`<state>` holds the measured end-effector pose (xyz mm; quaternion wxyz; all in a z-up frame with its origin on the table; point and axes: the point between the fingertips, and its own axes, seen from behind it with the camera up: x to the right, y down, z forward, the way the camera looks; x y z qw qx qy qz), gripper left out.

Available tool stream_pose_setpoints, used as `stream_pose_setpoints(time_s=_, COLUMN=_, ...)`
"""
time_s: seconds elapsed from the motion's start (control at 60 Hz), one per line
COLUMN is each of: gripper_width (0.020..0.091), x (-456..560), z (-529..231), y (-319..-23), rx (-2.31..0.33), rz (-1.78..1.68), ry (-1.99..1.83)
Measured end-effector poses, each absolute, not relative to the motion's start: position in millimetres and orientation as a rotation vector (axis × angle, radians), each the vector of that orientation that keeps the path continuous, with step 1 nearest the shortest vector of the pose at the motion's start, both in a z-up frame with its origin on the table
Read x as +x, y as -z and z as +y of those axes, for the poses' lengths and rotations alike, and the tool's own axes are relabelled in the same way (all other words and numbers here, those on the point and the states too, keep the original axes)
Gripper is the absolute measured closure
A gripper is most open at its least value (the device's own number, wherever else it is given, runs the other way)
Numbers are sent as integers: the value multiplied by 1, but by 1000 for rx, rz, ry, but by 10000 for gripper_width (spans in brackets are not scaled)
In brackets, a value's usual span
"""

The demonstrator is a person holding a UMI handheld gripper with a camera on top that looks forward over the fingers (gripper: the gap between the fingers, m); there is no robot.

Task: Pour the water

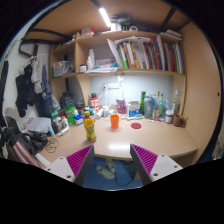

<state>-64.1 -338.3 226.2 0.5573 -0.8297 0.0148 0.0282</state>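
Note:
My gripper (112, 165) is open, its two magenta pads (79, 160) spread wide with nothing between them. It hangs before the front edge of a light wooden desk (120, 140). On the desk beyond the fingers stand a bottle with yellow contents (90, 129) and a small orange cup (114, 121). More bottles (151, 105) line the back of the desk at the right. Below the fingers lies a blue floor with a pair of light slippers (106, 171).
Shelves with books (150, 52) rise over the desk, and a lamp strip (105, 17) glows above. Bottles and clutter (68, 112) crowd the desk's left side. Clothes and bags (28, 90) hang at the left. A red dish (193, 125) sits at the desk's right.

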Motion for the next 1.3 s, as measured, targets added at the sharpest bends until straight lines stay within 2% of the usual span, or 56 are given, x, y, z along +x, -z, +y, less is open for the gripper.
stream_pose_setpoints(time_s=0.283, gripper_width=291, x=-69, z=-330, y=-223, rx=-1919, rz=70, ry=6)
stream_pose_setpoints(time_s=0.433, gripper_width=279, x=-57, z=-302, y=-209, rx=-1907, rz=50, ry=18)
stream_pose_setpoints(time_s=0.583, gripper_width=282, x=-75, z=-254, y=-188, rx=-1910, rz=29, ry=-55)
stream_pose_setpoints(time_s=0.833, gripper_width=284, x=-164, z=-123, y=-107, rx=-1943, rz=-104, ry=-225)
stream_pose_setpoints(time_s=0.95, gripper_width=282, x=-200, z=-66, y=-79, rx=-1933, rz=-200, ry=-270)
stream_pose_setpoints(time_s=1.083, gripper_width=292, x=-233, z=-16, y=-62, rx=-1899, rz=-311, ry=-280)
stream_pose_setpoints(time_s=1.2, gripper_width=295, x=-248, z=18, y=-62, rx=-1867, rz=-327, ry=-303)
stream_pose_setpoints(time_s=1.217, gripper_width=302, x=-250, z=22, y=-61, rx=-1868, rz=-328, ry=-306)
stream_pose_setpoints(time_s=1.283, gripper_width=620, x=-256, z=30, y=-44, rx=-1909, rz=-361, ry=-310)
stream_pose_setpoints(time_s=1.3, gripper_width=632, x=-255, z=34, y=-47, rx=-1889, rz=-355, ry=-301)
